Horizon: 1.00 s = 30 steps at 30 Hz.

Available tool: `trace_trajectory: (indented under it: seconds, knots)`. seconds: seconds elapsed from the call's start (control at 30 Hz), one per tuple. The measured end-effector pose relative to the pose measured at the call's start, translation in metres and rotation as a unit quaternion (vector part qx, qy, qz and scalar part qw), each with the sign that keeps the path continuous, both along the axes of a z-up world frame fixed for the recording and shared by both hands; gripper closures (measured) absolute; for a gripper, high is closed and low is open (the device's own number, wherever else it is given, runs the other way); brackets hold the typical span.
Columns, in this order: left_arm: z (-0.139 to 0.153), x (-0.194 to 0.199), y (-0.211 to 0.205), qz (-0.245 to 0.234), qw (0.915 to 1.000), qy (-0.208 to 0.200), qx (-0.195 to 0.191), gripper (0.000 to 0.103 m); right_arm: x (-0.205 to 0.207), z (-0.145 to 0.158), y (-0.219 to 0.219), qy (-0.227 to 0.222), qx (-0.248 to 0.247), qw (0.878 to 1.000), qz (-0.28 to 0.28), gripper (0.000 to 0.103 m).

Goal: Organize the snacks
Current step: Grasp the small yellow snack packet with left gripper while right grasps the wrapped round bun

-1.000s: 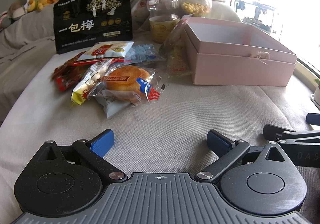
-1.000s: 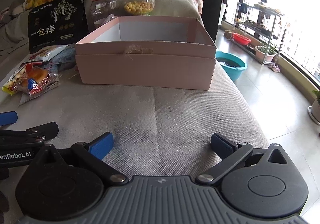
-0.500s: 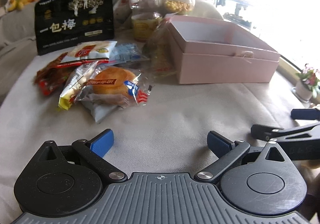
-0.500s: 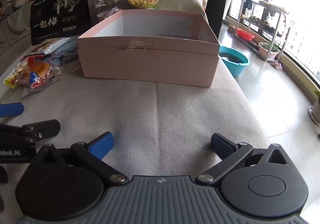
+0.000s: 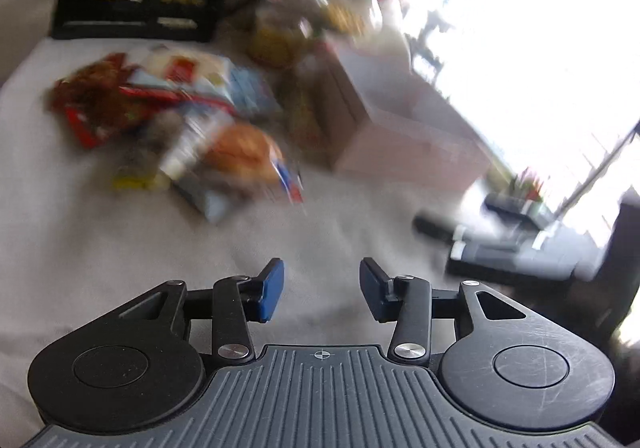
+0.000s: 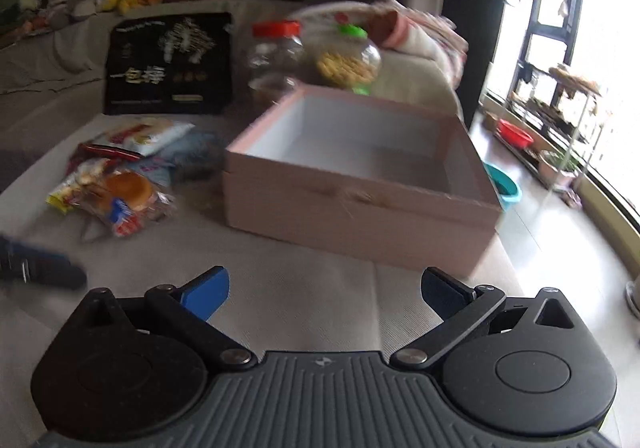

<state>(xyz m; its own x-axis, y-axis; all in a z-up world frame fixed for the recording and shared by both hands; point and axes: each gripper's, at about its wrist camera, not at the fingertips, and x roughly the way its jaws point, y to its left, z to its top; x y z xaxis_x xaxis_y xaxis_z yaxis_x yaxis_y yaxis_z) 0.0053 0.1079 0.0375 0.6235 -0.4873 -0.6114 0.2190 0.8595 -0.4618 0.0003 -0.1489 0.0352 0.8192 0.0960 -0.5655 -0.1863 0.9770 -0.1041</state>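
1. The left gripper [image 5: 322, 290] is swinging hard right now: its view is smeared with motion and tilted, where half a second ago it was level and sharp.
2. Its jaws are narrowing. They were spread wide a moment ago; now the blue pads [image 5: 271, 290] are standing close together with only a modest gap, and nothing is between them.
3. The right gripper [image 6: 324, 298] is rising and tipping too, looking down into the pink box [image 6: 360, 203], which is sitting open and empty. Its jaws are staying wide, holding nothing.
4. The snack pile [image 6: 120, 175] is lying on the sofa cushion [image 6: 300, 288] just left of the box, apart from both grippers. The wrapped bun [image 5: 244, 155] is sitting on the near edge of the pile, ahead and to the left of the left gripper.
5. The black plum bag [image 6: 170, 67], the red-lidded jar [image 6: 276, 55] and the green-lidded jar [image 6: 348, 63] are standing behind.
6. My read: nothing is packed yet. The left gripper looks to be lining up for the bun packet, though closing down this early seems premature.
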Motion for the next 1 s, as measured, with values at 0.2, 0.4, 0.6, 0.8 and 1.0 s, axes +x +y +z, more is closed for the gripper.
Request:
trace_trajectory:
  seconds: [0.2,0.4,0.6,0.8,1.0]
  knots:
    - [0.034,0.031,0.077,0.154,0.9855,-0.066,-0.028,0.055,0.013,0.002,0.03,0.011,0.008,0.998,0.061,0.0]
    - [0.009,0.138,0.132,0.236,0.9718,-0.008,0.001,0.055,0.018,0.007,0.06,0.007,0.006,0.993,0.115,0.0]
    - [-0.022,0.187,0.135,0.195,0.9805,0.016,0.023,0.055,0.02,0.007,0.074,0.002,-0.002,0.99,0.141,0.0]
    - [-0.014,0.145,0.122,0.135,0.9901,-0.002,0.038,0.053,0.034,0.008,0.079,0.017,0.034,0.982,0.183,0.0]
    - [-0.018,0.099,0.117,0.062,0.9979,0.021,-0.001,0.059,0.062,0.005,0.105,0.031,0.037,0.97,0.239,0.0]
